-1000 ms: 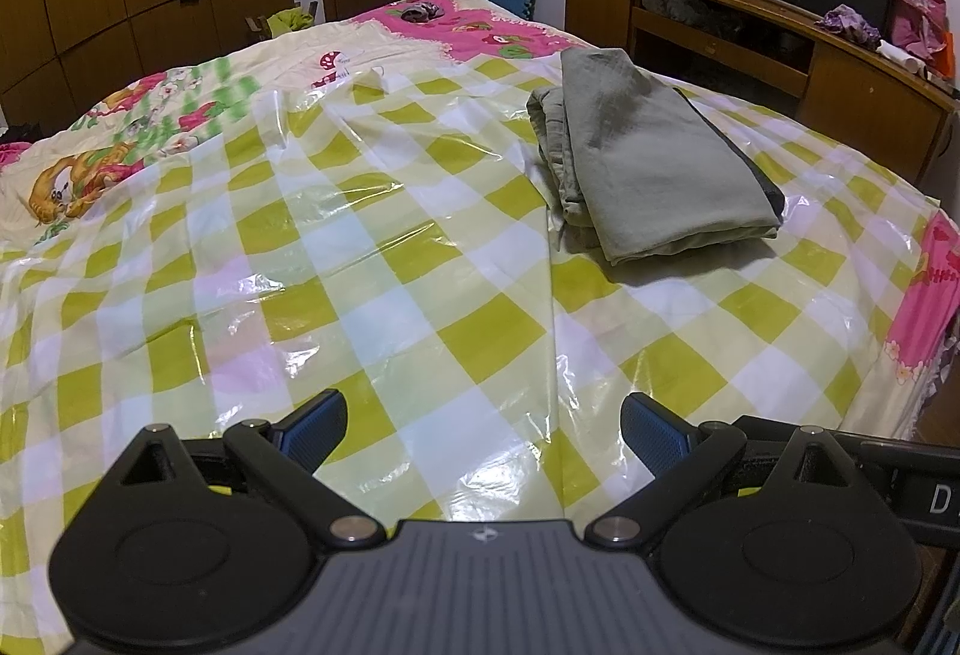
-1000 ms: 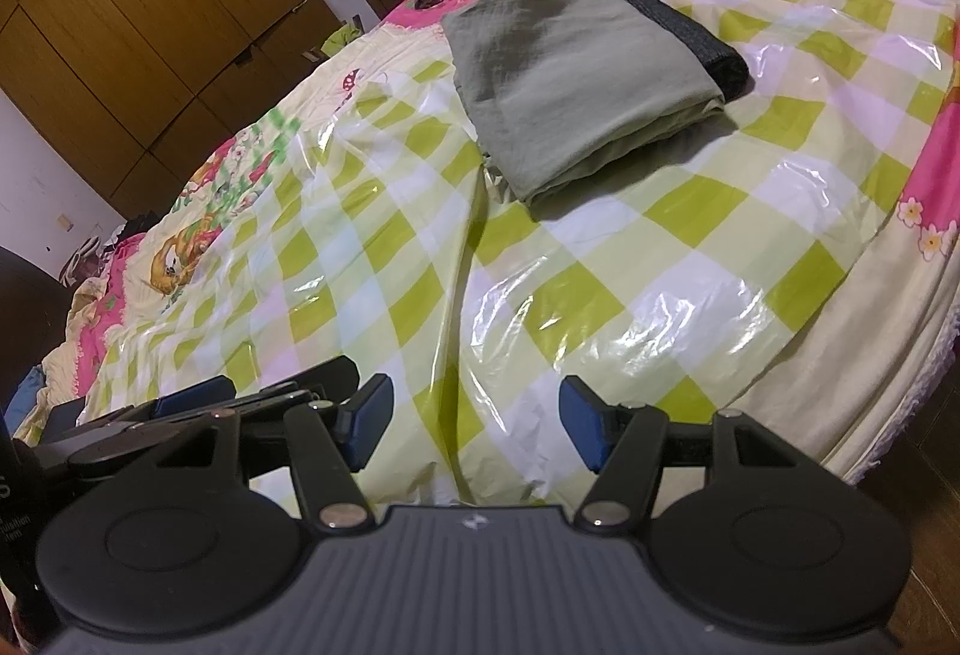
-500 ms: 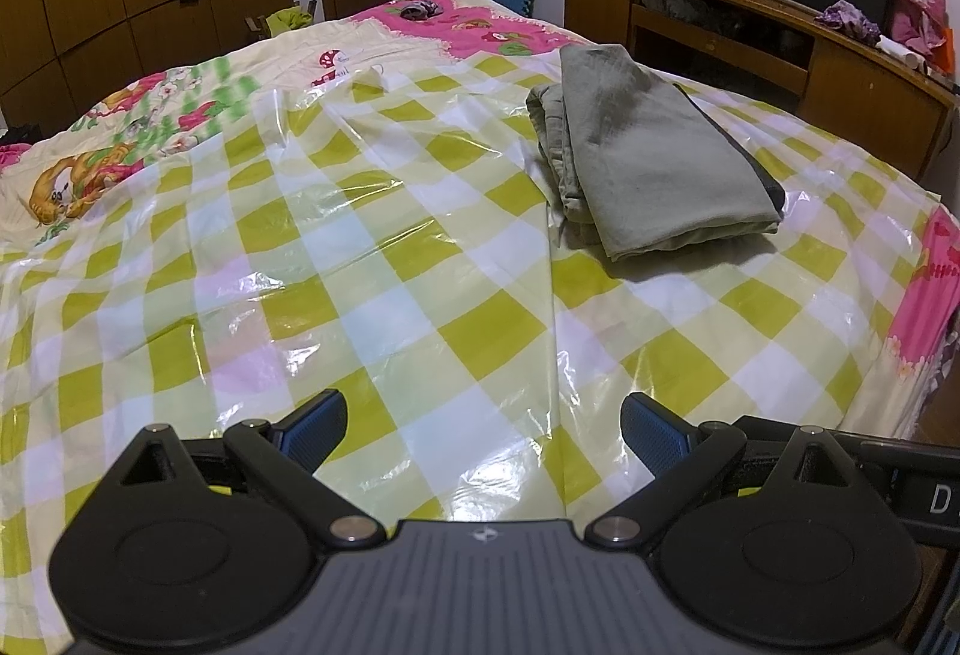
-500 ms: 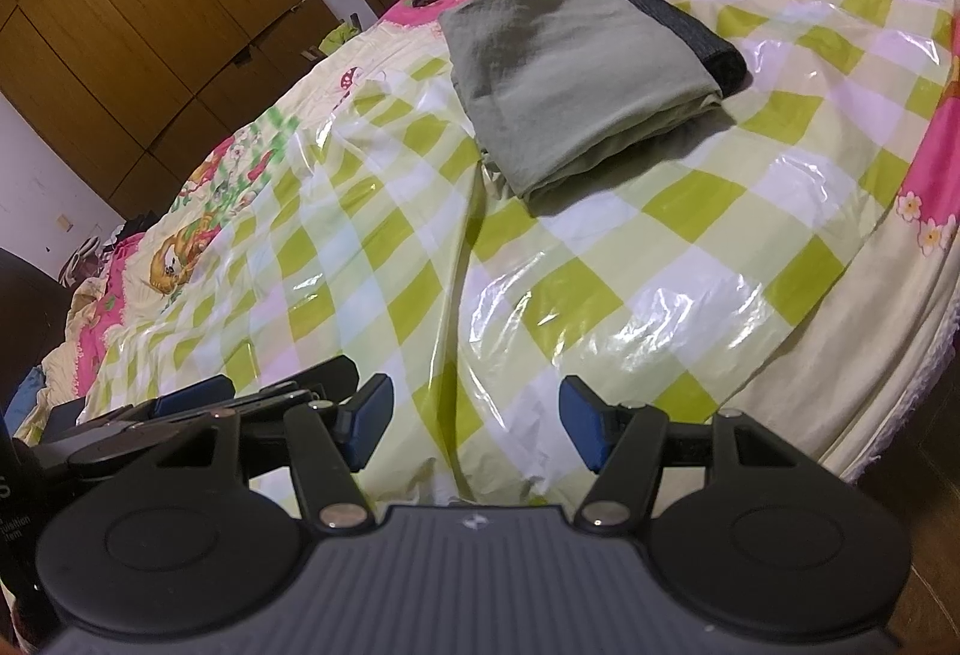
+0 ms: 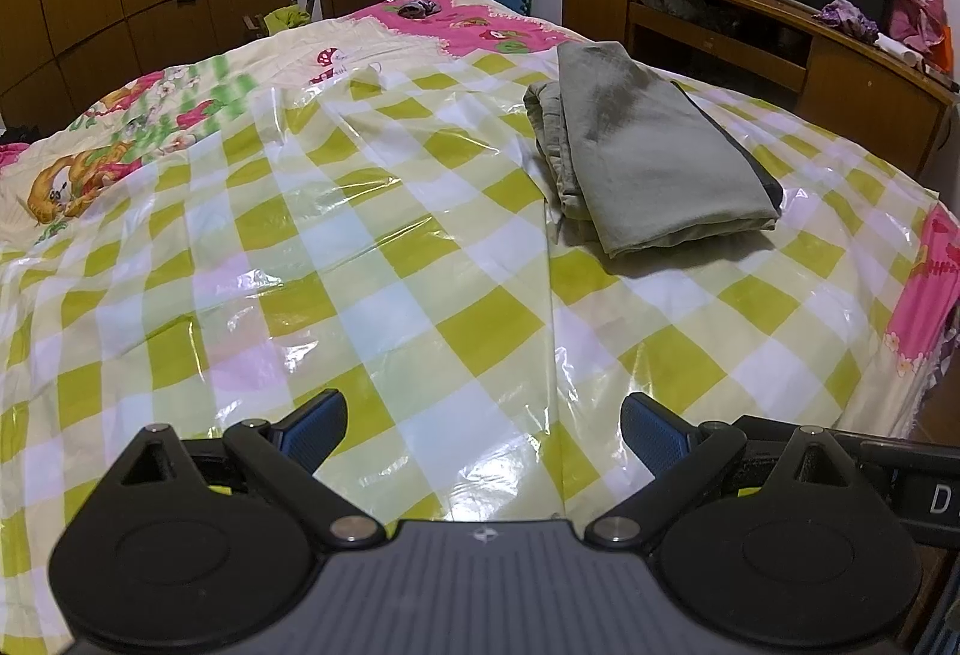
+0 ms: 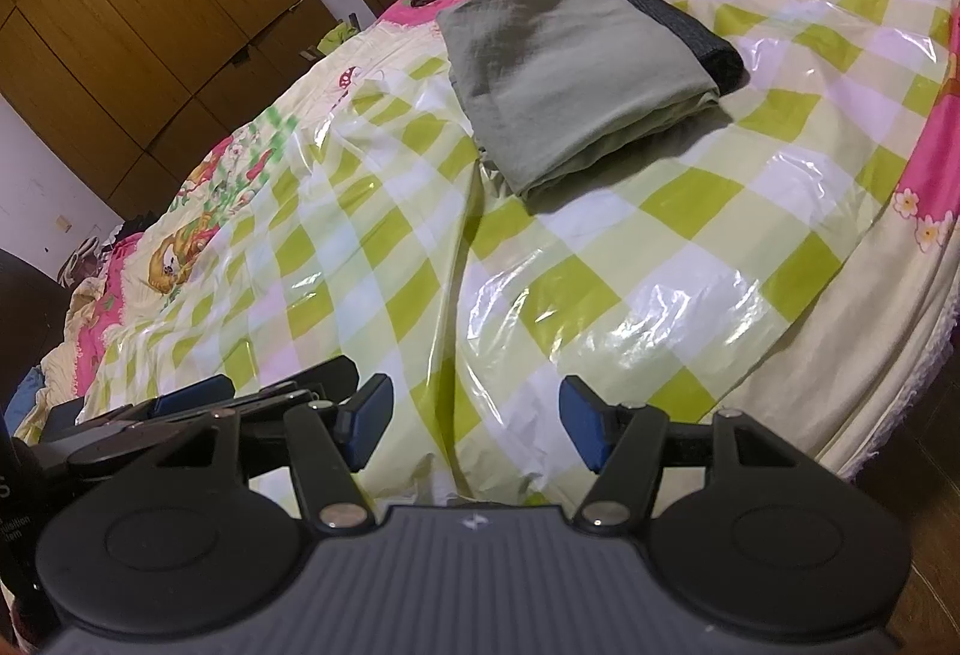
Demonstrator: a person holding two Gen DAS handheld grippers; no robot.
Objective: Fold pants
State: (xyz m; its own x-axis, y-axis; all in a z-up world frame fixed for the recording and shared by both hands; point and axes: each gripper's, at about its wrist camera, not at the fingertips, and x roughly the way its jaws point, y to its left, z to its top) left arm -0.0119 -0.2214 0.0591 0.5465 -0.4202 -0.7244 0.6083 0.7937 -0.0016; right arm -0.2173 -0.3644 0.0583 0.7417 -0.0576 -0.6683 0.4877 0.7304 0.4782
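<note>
Neatly folded, the olive-green pants (image 5: 654, 157) lie on a bed (image 5: 372, 259) covered with a glossy green-and-white checked plastic sheet (image 6: 600, 259), at about one o'clock from both cameras. A dark waistband edge shows along the bundle's right side. The left gripper (image 5: 483, 424) and the right gripper (image 6: 477, 424) hover low over the near edge of the bed, well apart from the pants, jaws spread wide and holding nothing.
</note>
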